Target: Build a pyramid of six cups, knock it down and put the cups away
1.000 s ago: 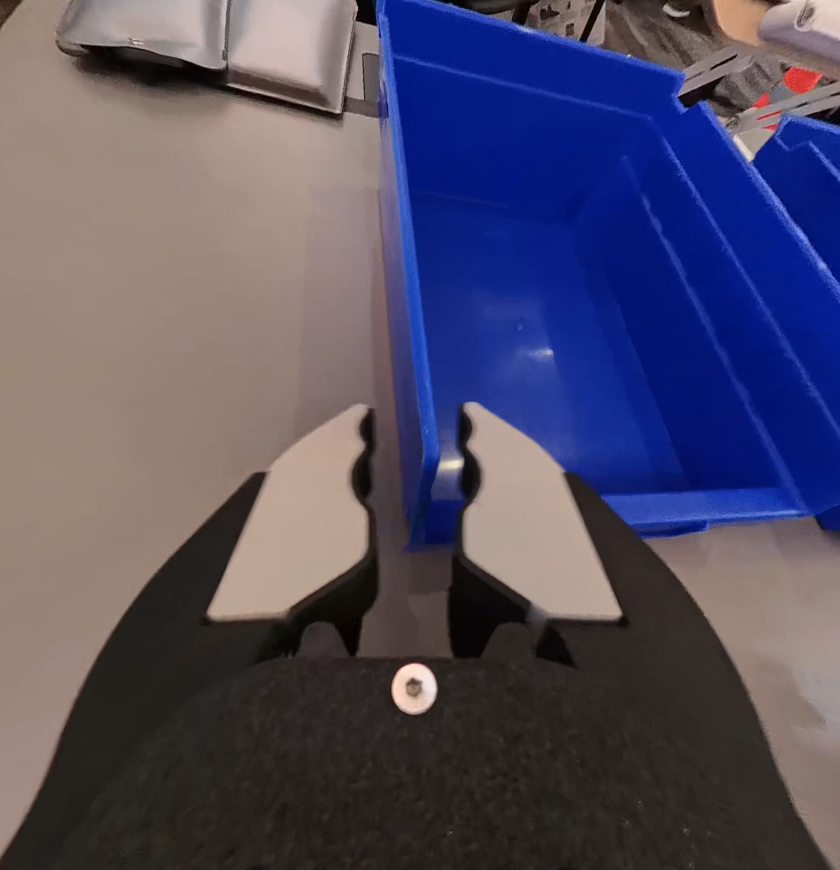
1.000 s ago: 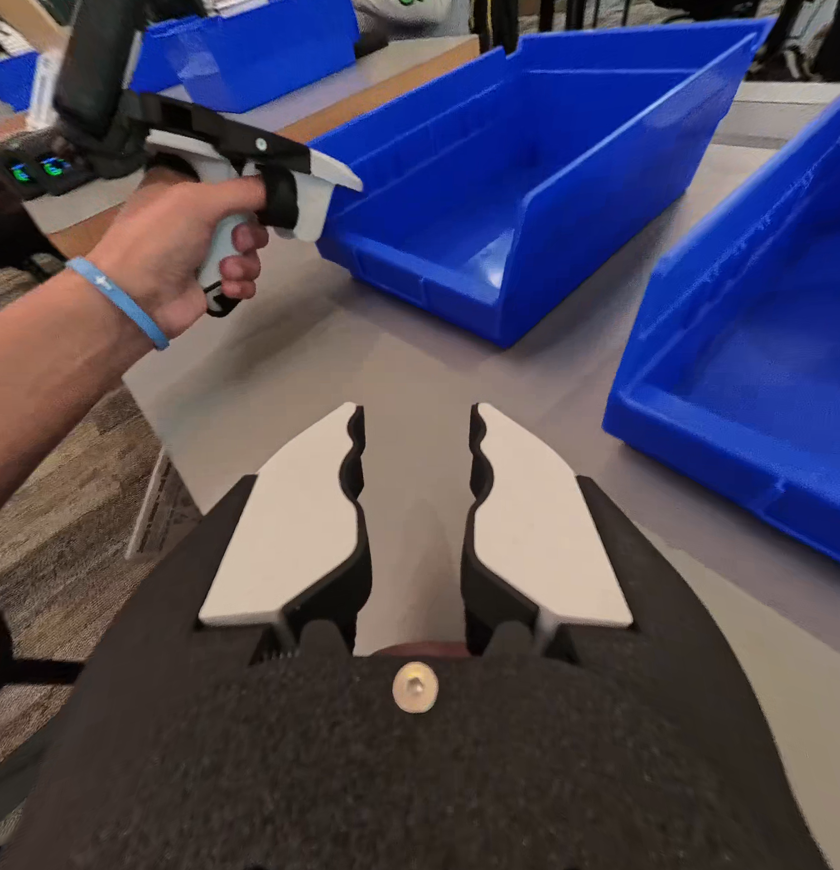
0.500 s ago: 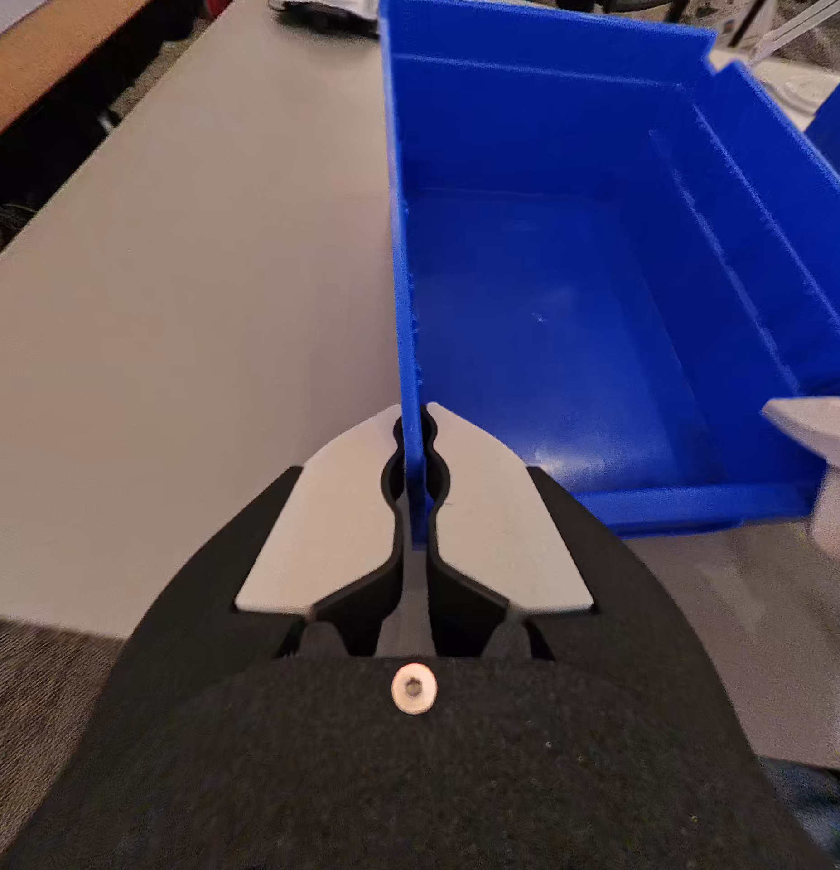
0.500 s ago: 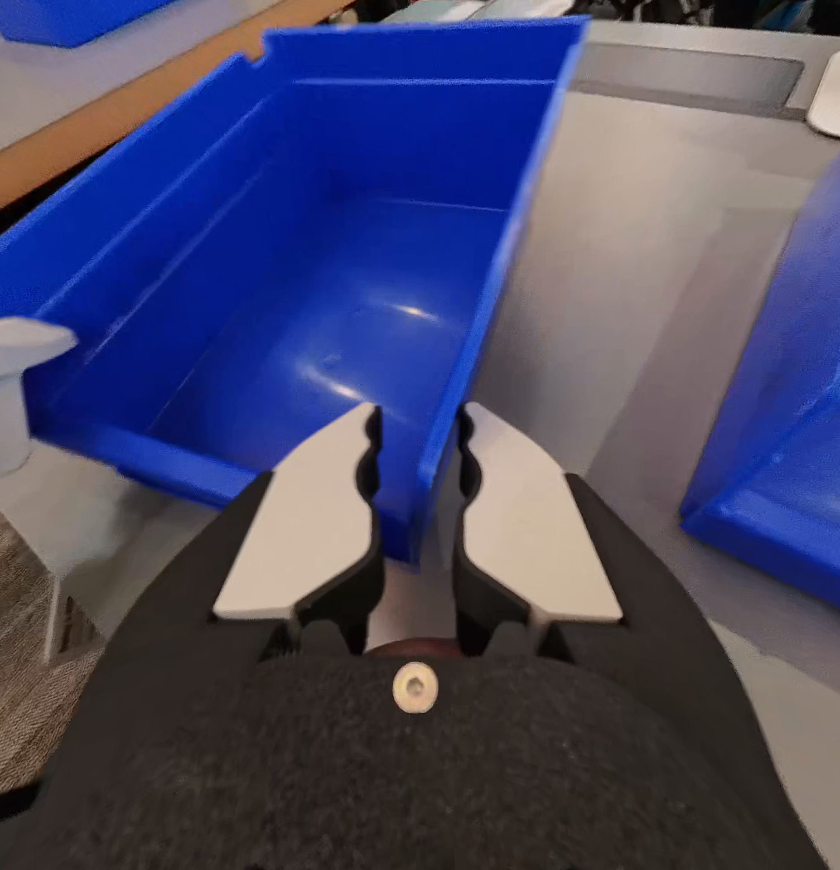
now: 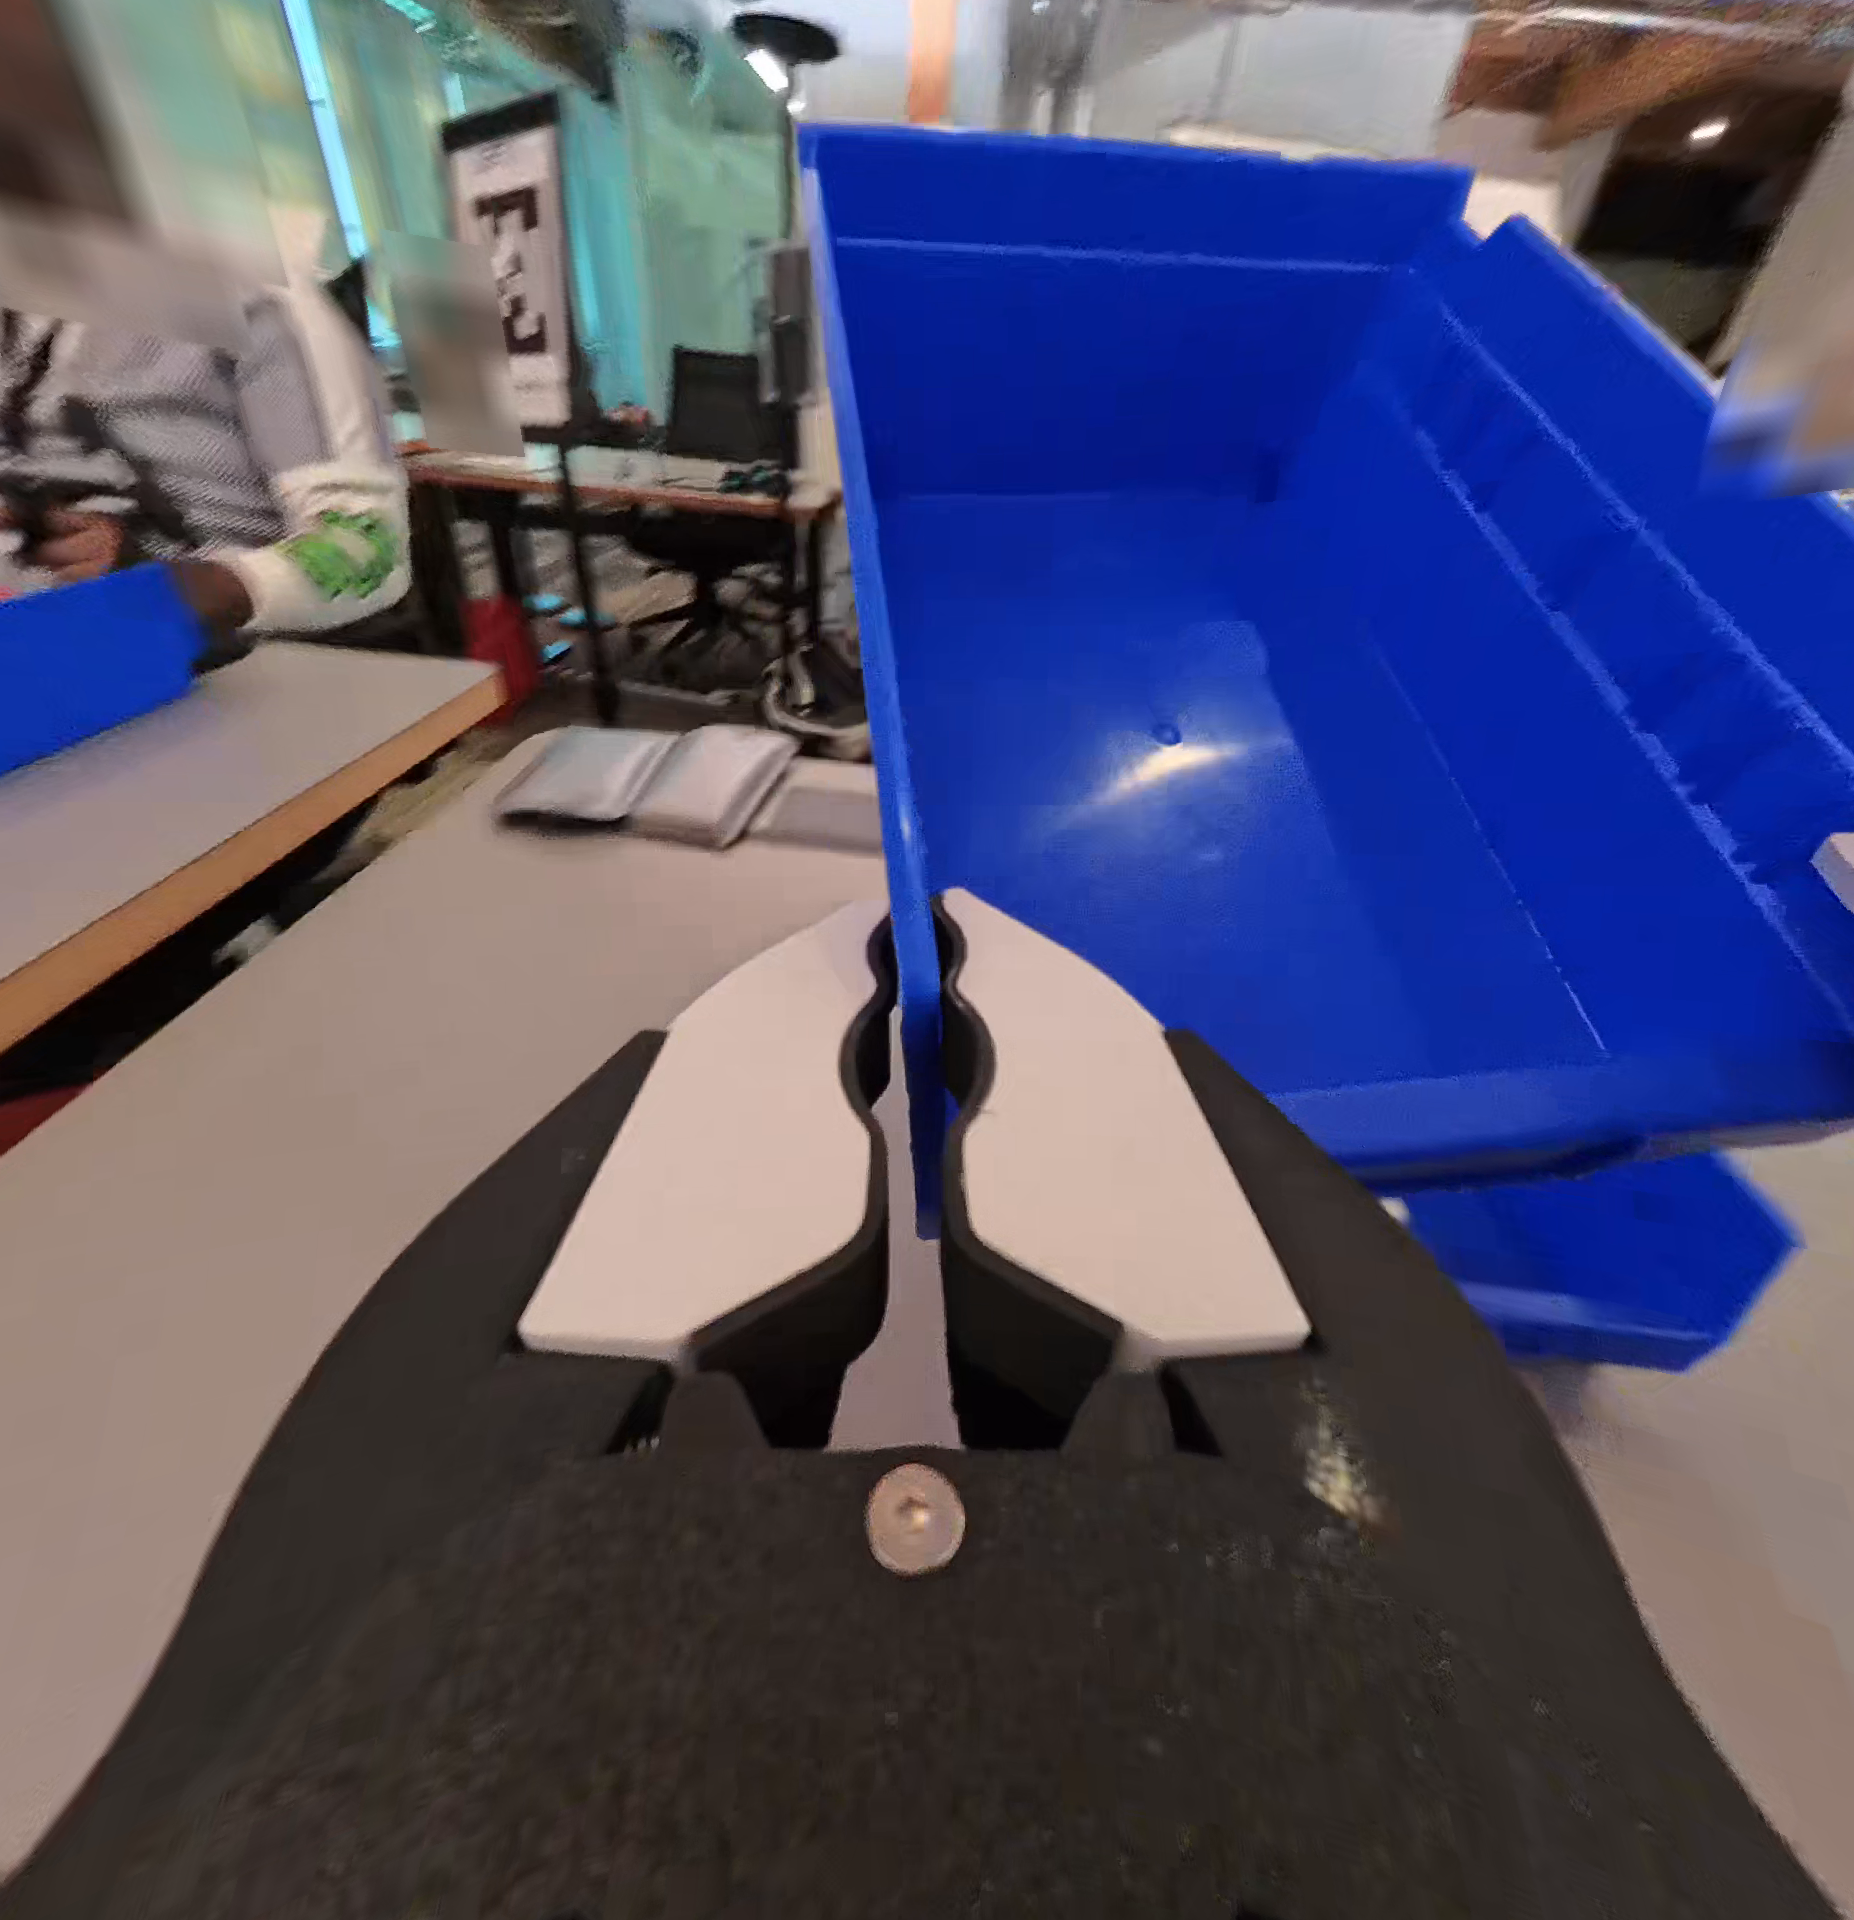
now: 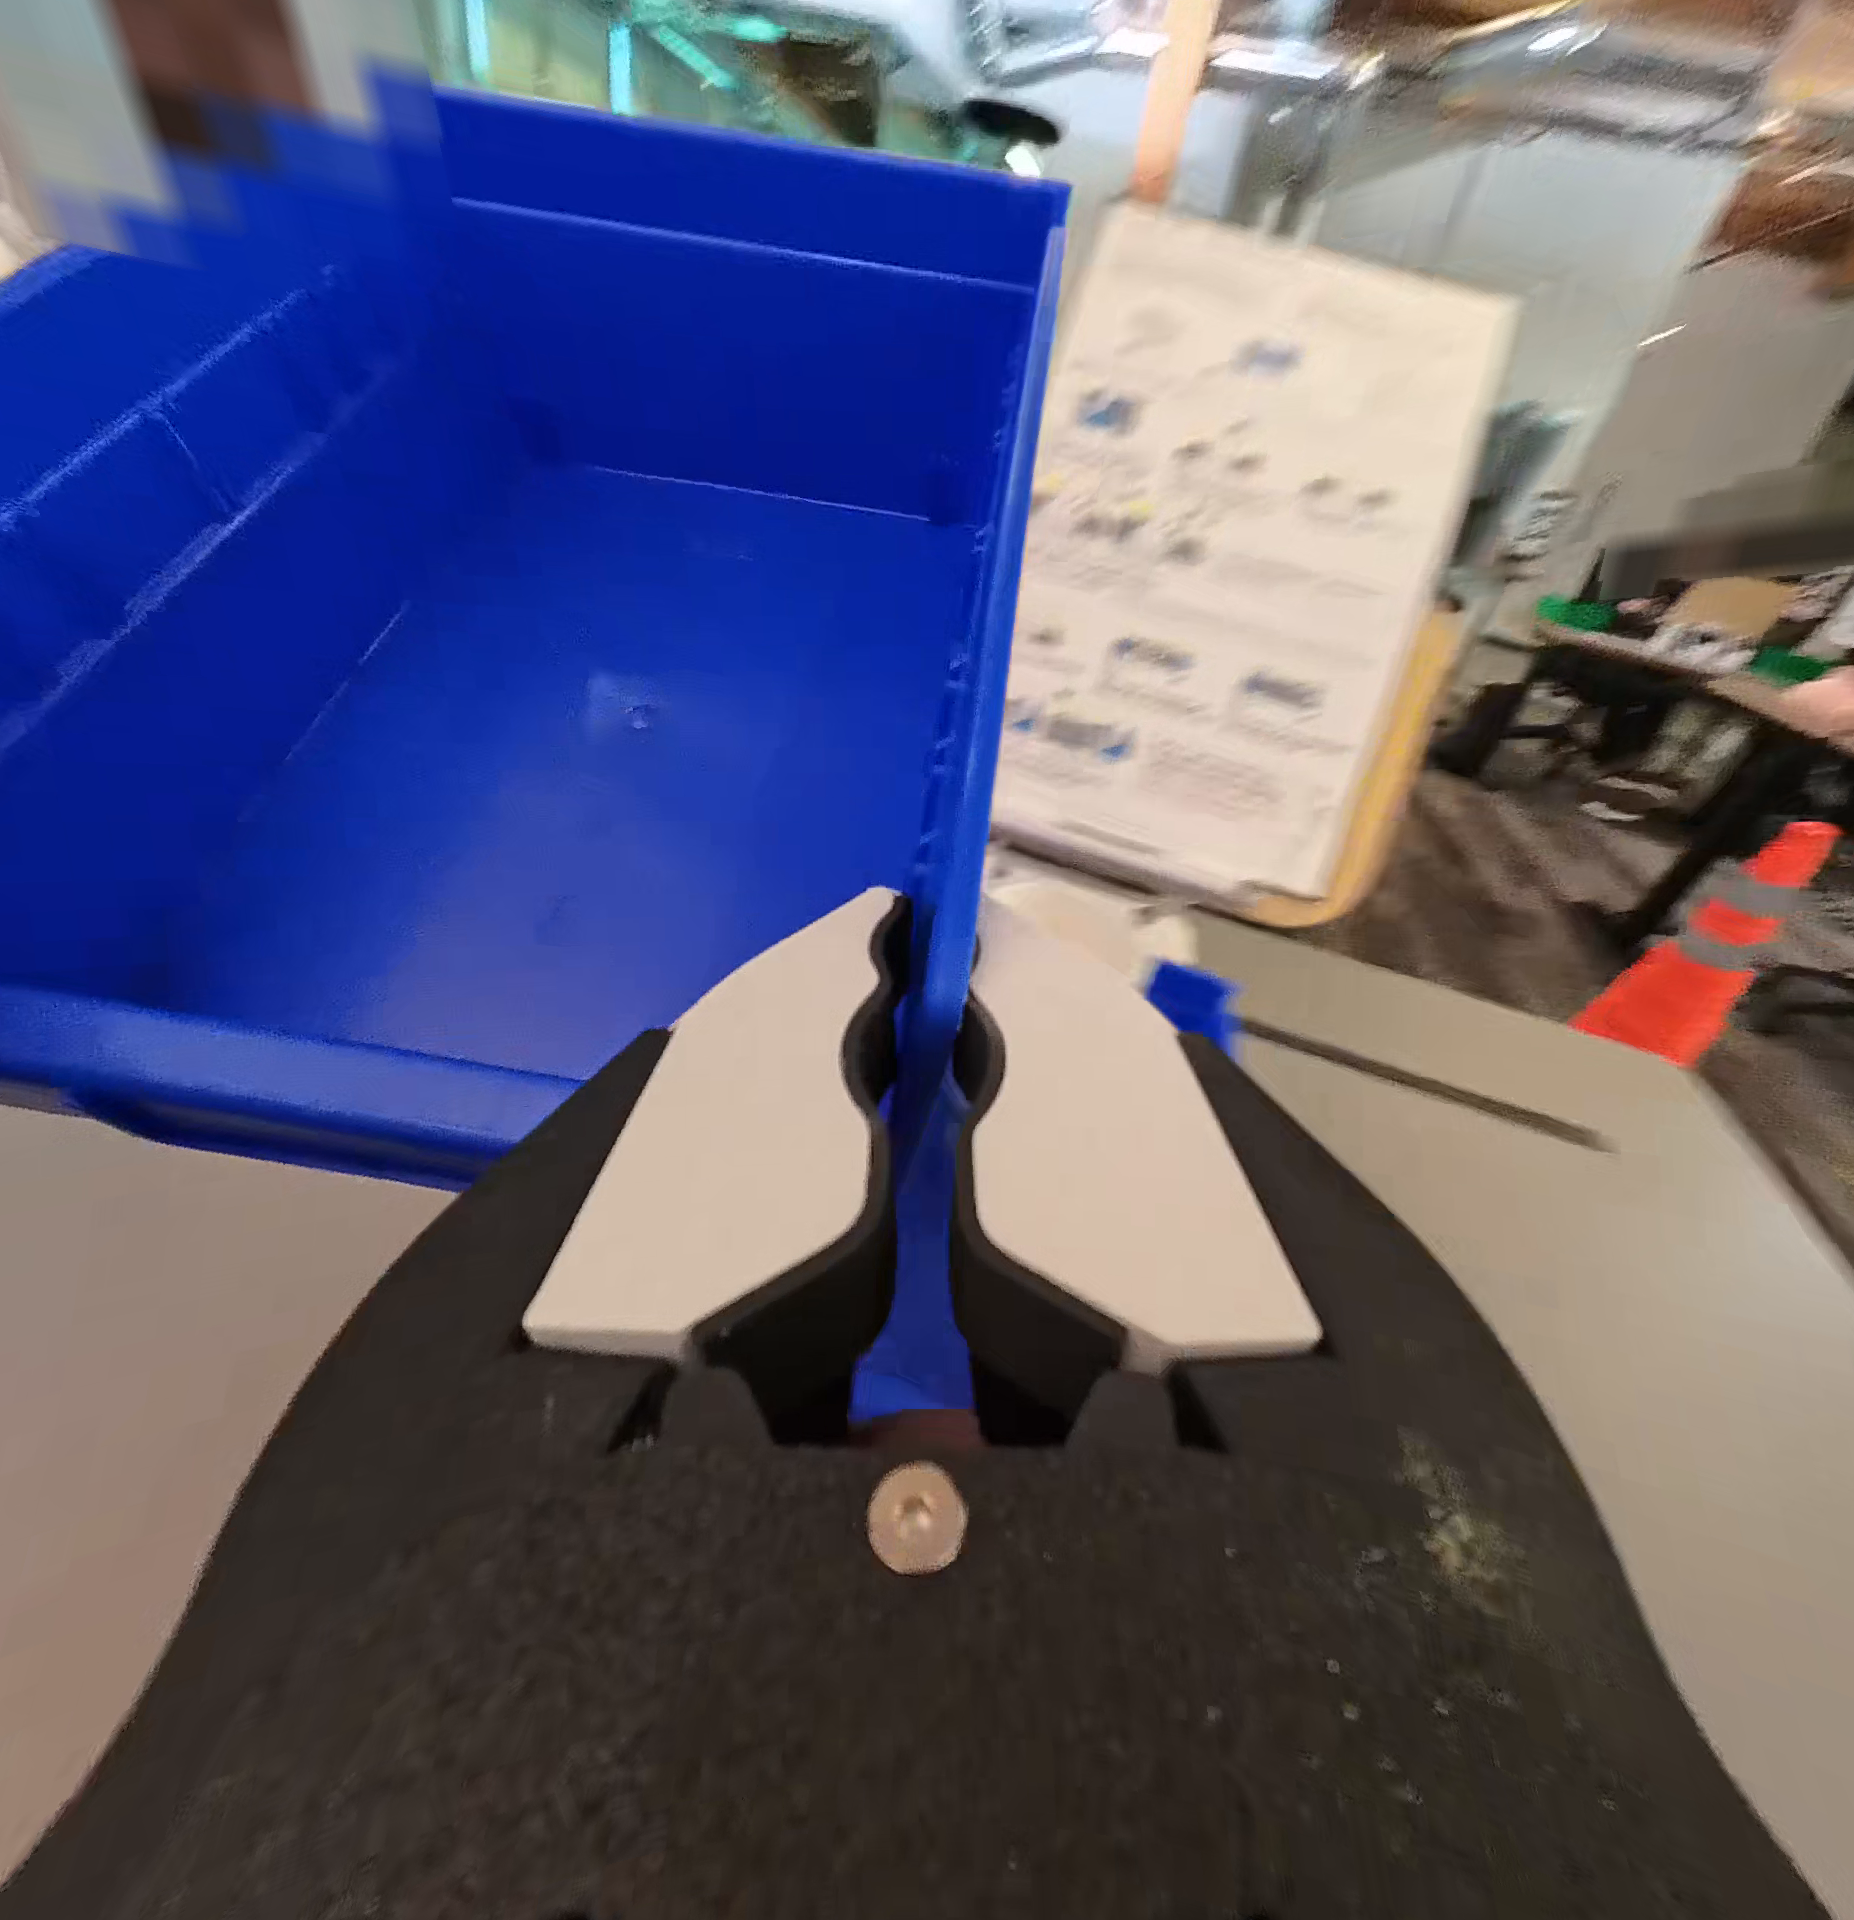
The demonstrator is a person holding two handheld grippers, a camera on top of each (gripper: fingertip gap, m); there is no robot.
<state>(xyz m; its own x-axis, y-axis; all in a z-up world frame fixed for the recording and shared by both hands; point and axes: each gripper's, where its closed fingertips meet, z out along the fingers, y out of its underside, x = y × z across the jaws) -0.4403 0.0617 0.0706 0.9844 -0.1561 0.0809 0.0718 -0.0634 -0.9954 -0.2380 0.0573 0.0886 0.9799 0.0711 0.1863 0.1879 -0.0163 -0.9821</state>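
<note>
The left gripper [image 5: 915, 925] has its fingers pinched tight on the left side wall of the blue bin [image 5: 1214, 790]. The right gripper [image 6: 933, 914] grips the bin's right wall [image 6: 980, 665] the same way. The bin hangs tilted above the grey table [image 5: 403, 1039], empty inside; a second blue bin [image 5: 1588, 1278] sits beneath it. No cups show.

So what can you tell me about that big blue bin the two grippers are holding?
The blue bin looks like glossy moulded plastic: an open-topped rectangular tub with a thin rim, tall side walls and a low front lip. It is empty, with light glinting off its floor. It is tipped, front edge raised off the grey table. The left gripper is clamped on one side wall, the right gripper on the opposite wall. Another blue bin sits beneath its front corner.
</note>
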